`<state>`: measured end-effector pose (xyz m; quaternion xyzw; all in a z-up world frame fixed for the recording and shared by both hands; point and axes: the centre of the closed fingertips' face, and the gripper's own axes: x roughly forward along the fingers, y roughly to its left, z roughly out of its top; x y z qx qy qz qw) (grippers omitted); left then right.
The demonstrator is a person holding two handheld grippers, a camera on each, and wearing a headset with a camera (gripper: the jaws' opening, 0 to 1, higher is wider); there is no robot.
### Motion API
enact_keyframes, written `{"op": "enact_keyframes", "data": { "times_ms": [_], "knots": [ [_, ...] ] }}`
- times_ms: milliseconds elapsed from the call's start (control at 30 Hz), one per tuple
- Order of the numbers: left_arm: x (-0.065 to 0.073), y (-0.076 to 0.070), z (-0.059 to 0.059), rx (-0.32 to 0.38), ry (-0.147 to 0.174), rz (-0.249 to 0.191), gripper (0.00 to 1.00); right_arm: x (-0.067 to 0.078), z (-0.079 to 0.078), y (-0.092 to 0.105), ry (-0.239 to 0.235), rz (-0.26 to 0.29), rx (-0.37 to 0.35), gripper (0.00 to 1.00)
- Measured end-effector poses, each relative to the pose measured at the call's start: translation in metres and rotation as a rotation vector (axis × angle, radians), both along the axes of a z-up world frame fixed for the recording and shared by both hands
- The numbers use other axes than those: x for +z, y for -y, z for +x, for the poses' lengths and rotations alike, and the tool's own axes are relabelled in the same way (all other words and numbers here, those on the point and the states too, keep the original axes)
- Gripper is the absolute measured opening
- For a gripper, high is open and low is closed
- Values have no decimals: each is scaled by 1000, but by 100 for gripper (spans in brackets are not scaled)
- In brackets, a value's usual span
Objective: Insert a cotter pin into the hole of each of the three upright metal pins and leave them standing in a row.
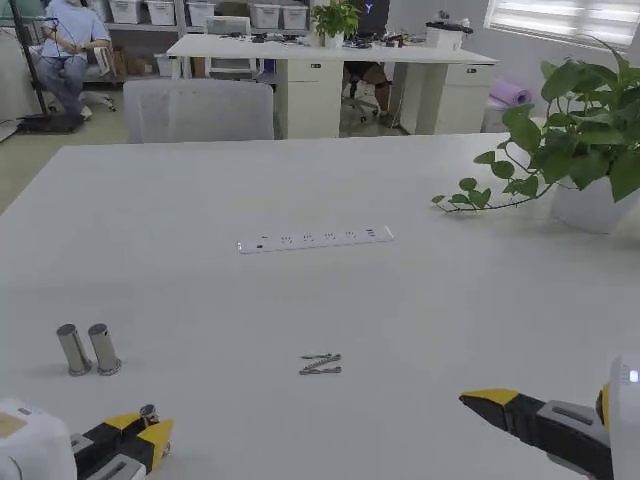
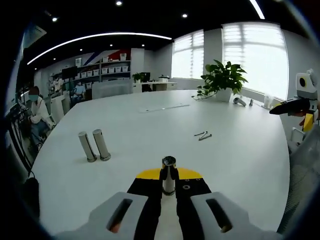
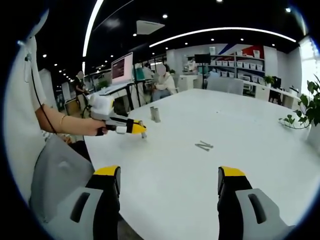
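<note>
Two upright metal pins [image 1: 75,350] [image 1: 104,349] stand side by side on the white table, at its left. A third metal pin [image 2: 168,175] is upright between the jaws of my left gripper [image 2: 168,186], which is shut on it near the table's front left [image 1: 148,428]. A small pile of cotter pins [image 1: 320,365] lies mid-table; it is also seen from the left gripper [image 2: 203,135] and from the right gripper [image 3: 203,146]. My right gripper [image 3: 169,175] hangs open and holds nothing, at the front right [image 1: 490,402], well away from the cotter pins.
A white power strip [image 1: 315,240] lies further back on the table. A potted plant [image 1: 590,150] stands at the right edge, its vines trailing onto the top. A grey chair [image 1: 198,110] is behind the far edge, and a person [image 1: 65,50] sits beyond it.
</note>
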<state>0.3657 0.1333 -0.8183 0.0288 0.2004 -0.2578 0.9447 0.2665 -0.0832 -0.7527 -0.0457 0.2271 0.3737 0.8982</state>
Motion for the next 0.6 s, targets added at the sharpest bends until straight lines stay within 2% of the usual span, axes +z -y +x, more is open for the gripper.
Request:
{"op": "enact_keyframes", "data": {
  "times_ms": [233, 600],
  "knots": [
    [-10, 2, -1, 12, -16, -15, 7, -2, -3, -1, -6, -2, 17, 81],
    [-14, 10, 0, 4, -4, -4, 7, -7, -2, 0, -17, 1, 20, 81]
  ]
}}
